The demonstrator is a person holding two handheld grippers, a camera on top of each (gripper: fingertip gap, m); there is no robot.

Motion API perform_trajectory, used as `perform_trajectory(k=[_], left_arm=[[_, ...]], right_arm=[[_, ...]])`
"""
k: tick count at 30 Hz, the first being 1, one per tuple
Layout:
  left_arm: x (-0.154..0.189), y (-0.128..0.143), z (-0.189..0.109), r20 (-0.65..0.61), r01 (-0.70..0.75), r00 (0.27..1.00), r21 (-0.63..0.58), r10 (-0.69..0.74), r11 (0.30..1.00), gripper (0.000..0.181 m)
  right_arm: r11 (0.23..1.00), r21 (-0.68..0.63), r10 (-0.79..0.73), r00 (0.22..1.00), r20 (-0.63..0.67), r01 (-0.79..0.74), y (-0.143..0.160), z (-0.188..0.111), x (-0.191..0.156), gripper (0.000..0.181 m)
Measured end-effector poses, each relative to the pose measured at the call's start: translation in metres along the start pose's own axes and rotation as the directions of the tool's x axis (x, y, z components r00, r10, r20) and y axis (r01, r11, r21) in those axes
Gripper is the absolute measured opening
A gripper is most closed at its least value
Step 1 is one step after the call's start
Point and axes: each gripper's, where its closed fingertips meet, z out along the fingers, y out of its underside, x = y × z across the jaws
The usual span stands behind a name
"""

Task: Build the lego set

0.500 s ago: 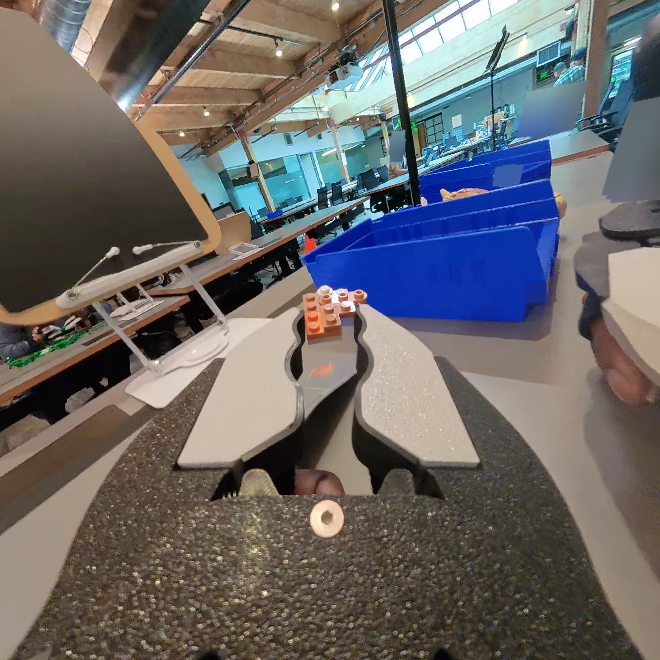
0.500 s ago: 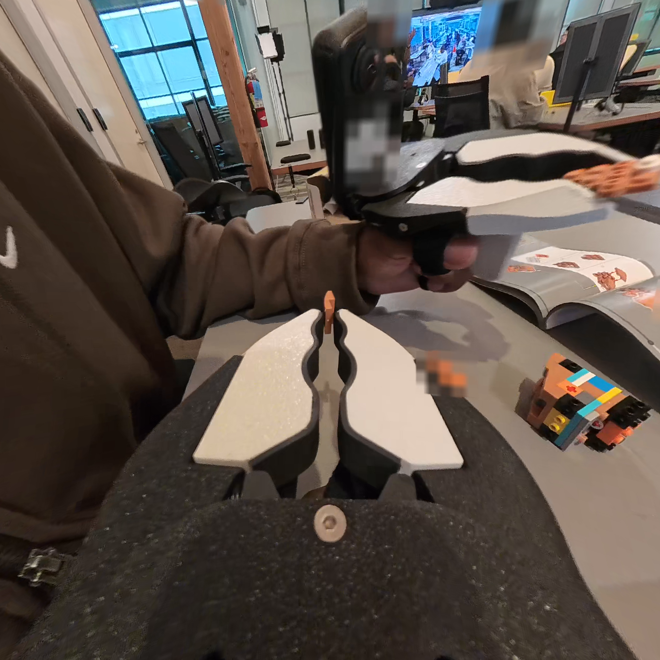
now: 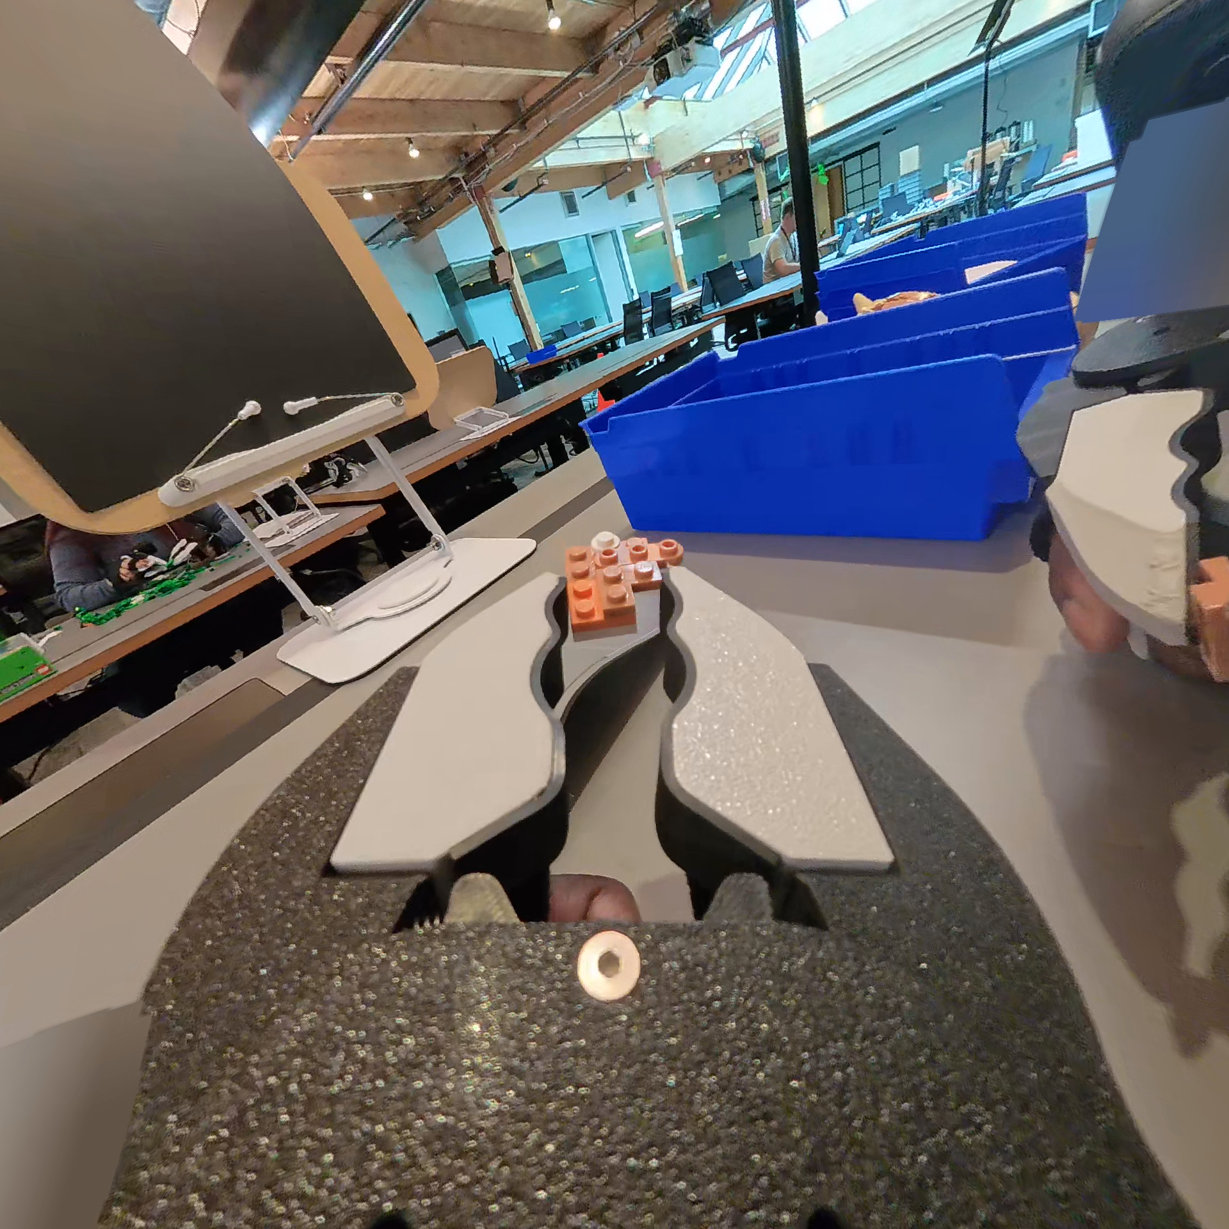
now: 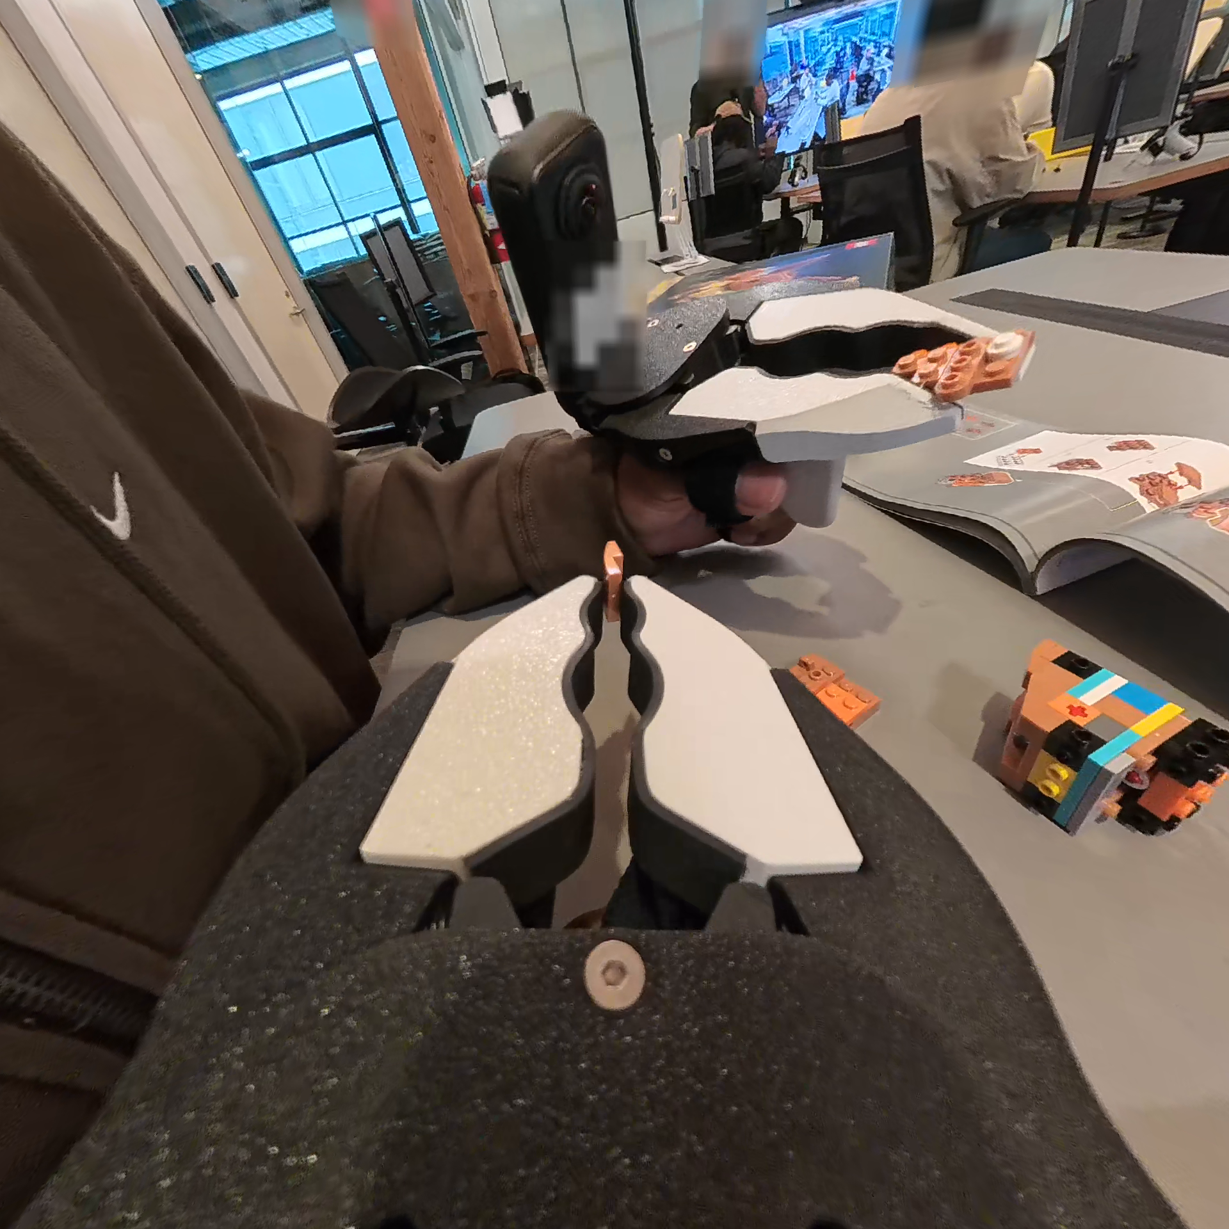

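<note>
At frame centre, my left gripper clamps the orange plate assembly; my right gripper pinches 1 thin orange piece. Lower right, the partly built model sits on the grey table.

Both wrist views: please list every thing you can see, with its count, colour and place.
plate assembly: one, orange-brown with a white stud, held in the left tool, above the table.
small piece: one, orange-brown, thin, pinched at the right tool's tips.
loose plates: one small orange cluster, on the table right of the right tool.
built block: one, orange, black, blue, yellow, on the table, far right.
instruction booklet: one, open, grey pages, on the table beyond the left tool.
bins: several, blue, in a row on the table.
tablet on stand: one, dark, white stand, left.
table: grey.
left tool: shut on the assembly.
right tool: shut on the piece.
sleeve: brown, left arm.
</note>
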Motion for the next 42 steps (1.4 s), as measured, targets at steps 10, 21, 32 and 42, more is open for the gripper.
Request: perform_trajectory(k=[10,21,32,42], left_arm=[[0.019,0.025,-0.037,-0.046,0.022,0.998,-0.239,-0.034,0.971,0.026],[0.075,0.070,-0.085,-0.227,0.069,0.940,-0.606,-0.255,0.792,0.026],[0.088,0.081,-0.094,-0.311,-0.020,0.915,-0.671,-0.257,0.741,0.026],[0.099,0.027,-0.067,-0.344,-0.096,0.939,-0.298,-0.013,0.950,0.026]], right_arm=[[0.997,0.009,0.083,0.996,-0.014,-0.083,-0.002,0.000,0.010,0.004],[0.974,-0.034,0.222,0.975,-0.026,-0.223,0.002,0.004,0.025,0.004],[0.949,-0.058,0.311,0.950,-0.007,-0.311,0.005,0.006,0.031,0.004],[0.869,-0.192,0.485,0.862,0.147,-0.456,0.013,0.012,0.013,0.004]])
